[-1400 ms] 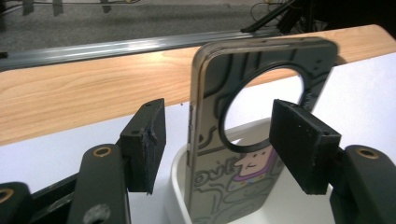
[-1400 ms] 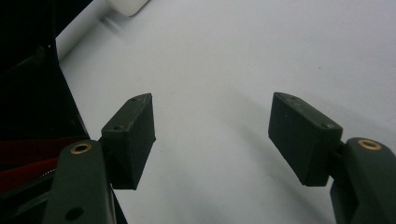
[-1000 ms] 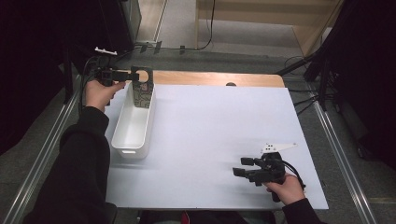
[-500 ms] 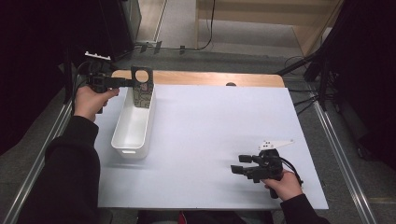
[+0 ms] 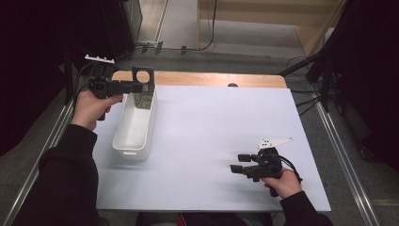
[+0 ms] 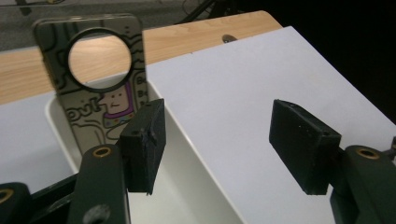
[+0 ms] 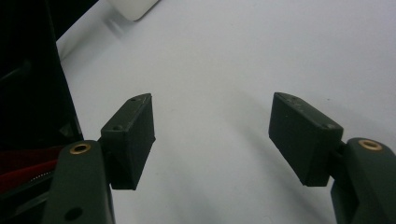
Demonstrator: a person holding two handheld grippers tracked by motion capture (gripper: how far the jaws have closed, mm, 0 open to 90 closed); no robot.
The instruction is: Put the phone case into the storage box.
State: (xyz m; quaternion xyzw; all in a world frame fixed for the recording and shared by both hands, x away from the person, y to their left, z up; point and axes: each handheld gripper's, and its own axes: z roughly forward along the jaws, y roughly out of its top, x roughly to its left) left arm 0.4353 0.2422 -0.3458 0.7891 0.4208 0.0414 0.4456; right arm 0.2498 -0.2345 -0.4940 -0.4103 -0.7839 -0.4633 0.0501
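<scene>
Two grippers stand spread and empty: the left gripper (image 5: 134,86) has drawn back from the phone case (image 6: 100,88), now leaning upright in the white bin (image 5: 134,127) at ten o'clock; placement looks done. The right gripper (image 5: 240,162) idles at five o'clock

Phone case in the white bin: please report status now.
Left gripper open beside phone case, which stands upright in white bin. Right gripper open, empty. Nothing in the way.
</scene>
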